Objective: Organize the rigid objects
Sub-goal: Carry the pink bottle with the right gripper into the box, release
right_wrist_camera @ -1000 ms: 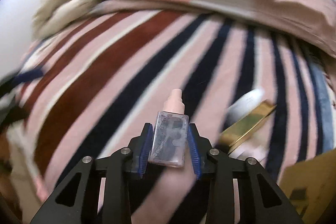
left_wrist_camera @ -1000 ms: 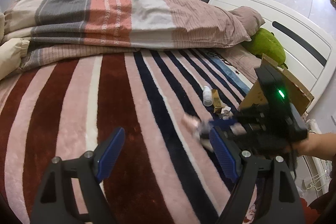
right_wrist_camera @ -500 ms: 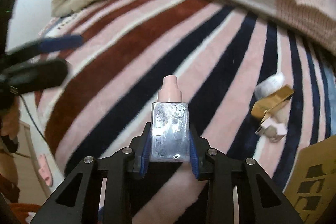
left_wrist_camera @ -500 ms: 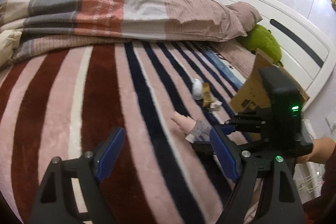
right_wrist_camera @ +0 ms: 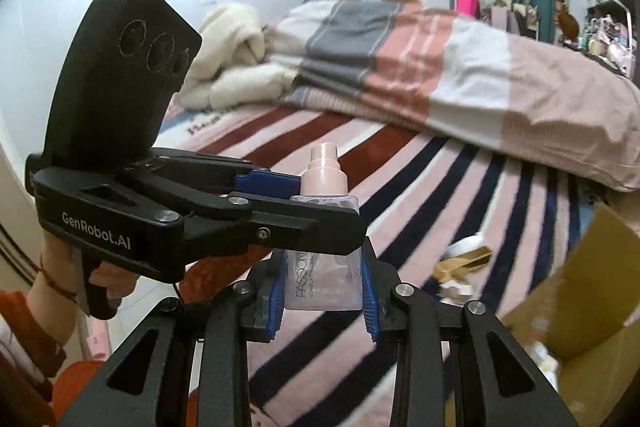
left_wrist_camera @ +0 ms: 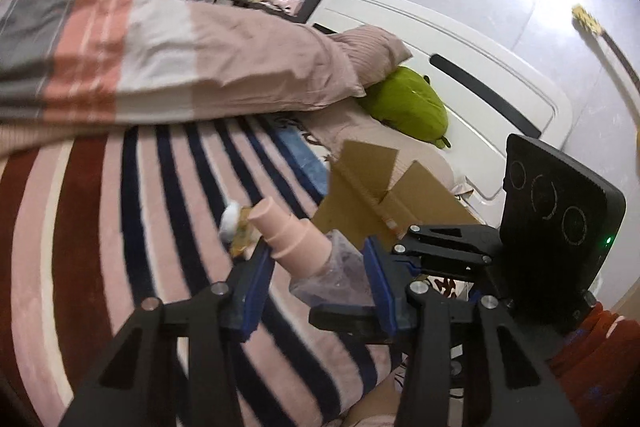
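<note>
A clear glass bottle with a pink pump top (right_wrist_camera: 322, 247) is held in the air above the striped blanket. My right gripper (right_wrist_camera: 323, 291) is shut on its lower body. My left gripper (left_wrist_camera: 316, 279) comes in from the left and its blue pads close on the bottle (left_wrist_camera: 320, 259) near the shoulder, across the right gripper's hold. In the right wrist view the left gripper (right_wrist_camera: 320, 211) crosses in front of the bottle. An open cardboard box (left_wrist_camera: 384, 203) stands on the bed to the right, just behind the bottle.
A white bottle (right_wrist_camera: 464, 245), a gold box (right_wrist_camera: 464, 261) and a small pale item lie on the striped blanket (right_wrist_camera: 420, 187) beside the cardboard box (right_wrist_camera: 580, 291). A folded quilt (left_wrist_camera: 160, 59), a green plush (left_wrist_camera: 408, 107) and the white headboard (left_wrist_camera: 480, 67) lie behind.
My left gripper was open and apart from the bottle; it has closed onto the bottle that the right gripper holds. Both grippers have risen, and the views have tilted up.
</note>
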Demonstrator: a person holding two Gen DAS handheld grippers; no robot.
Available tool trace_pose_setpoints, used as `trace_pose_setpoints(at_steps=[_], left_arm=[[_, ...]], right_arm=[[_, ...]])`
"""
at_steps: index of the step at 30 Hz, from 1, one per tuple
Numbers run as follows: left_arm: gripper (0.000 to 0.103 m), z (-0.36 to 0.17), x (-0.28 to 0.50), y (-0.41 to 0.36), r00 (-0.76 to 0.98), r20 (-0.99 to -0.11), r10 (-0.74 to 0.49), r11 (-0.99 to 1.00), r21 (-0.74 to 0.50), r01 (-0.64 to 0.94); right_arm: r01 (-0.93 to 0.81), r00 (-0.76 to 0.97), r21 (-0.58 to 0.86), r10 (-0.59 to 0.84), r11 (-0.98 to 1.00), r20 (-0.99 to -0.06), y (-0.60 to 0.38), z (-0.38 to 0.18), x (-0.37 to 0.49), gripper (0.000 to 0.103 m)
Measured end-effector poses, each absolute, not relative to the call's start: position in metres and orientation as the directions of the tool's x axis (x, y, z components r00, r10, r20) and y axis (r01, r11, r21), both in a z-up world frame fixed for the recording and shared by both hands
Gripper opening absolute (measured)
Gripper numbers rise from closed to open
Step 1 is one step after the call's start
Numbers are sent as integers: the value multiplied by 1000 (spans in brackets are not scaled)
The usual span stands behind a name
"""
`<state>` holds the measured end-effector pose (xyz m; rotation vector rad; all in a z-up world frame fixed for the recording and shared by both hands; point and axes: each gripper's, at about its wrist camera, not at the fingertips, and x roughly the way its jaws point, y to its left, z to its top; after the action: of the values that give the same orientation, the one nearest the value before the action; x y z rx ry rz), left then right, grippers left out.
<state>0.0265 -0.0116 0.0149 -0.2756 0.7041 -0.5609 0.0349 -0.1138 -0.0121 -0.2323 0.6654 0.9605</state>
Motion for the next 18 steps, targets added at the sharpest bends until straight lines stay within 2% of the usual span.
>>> trace_pose_setpoints(at_steps=[8,18], left_arm=[[42,41,61,-100,572,-578,-582,809,-341,479],[42,19,109,-183,439,-647,-624,754,-350,556]], right_arm=[[-752,482,121,666,648,-568,-190,10,48,27],[-644,526,131,561,754,-639,-267,-6,80,27]])
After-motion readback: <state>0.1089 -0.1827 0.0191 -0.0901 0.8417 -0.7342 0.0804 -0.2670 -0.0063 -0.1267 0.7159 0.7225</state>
